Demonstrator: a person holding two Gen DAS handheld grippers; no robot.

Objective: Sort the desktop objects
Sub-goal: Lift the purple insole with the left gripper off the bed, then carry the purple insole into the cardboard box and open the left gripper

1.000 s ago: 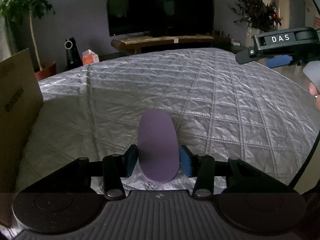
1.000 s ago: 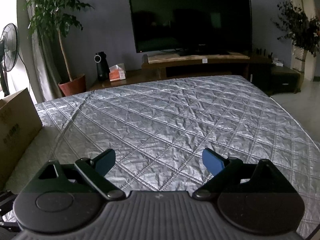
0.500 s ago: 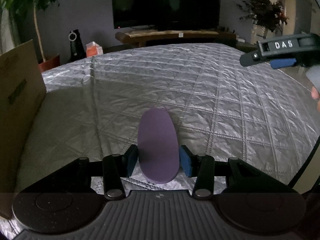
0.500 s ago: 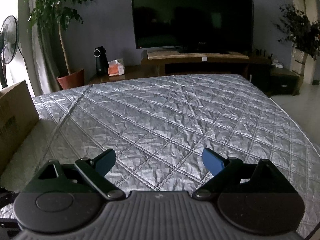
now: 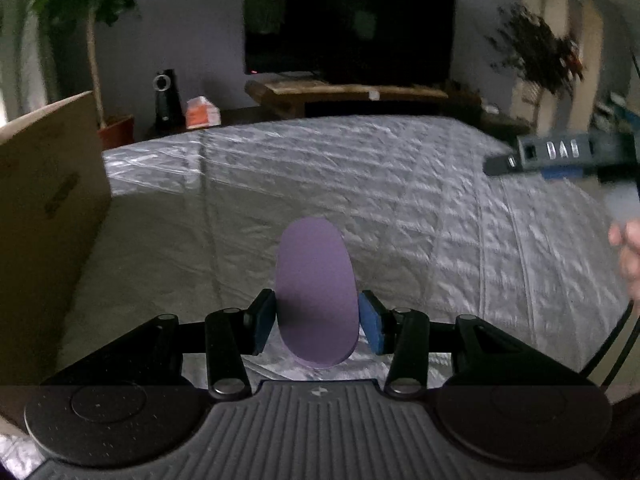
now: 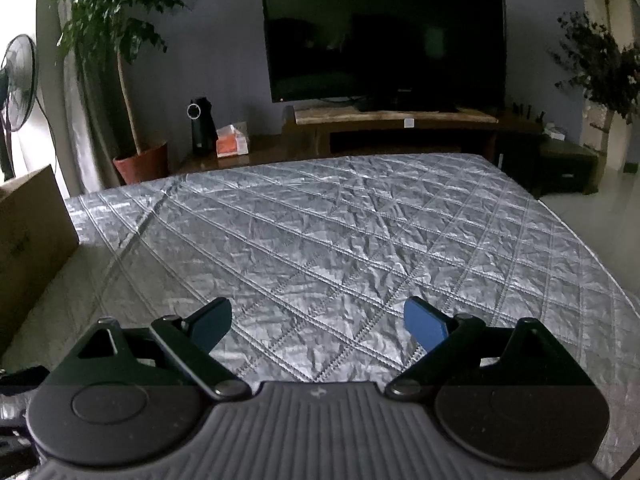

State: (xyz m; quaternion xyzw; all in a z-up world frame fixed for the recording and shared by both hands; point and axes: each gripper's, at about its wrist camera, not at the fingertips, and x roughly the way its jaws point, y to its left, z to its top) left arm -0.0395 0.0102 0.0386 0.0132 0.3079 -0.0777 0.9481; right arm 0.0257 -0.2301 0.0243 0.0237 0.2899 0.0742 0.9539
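My left gripper is shut on a flat purple oval object, held above the silver quilted table cover. The oval sticks forward between the blue pads. My right gripper is open and empty above the same quilted cover. It also shows in the left wrist view at the right, blurred, with the hand behind it.
A cardboard box stands at the left edge of the table; it also shows in the right wrist view. Beyond the table are a TV on a wooden stand, potted plants, a black speaker and an orange tissue box.
My left gripper has swung left with the purple oval still held, so the box looms larger. The right gripper has moved slightly, still open.
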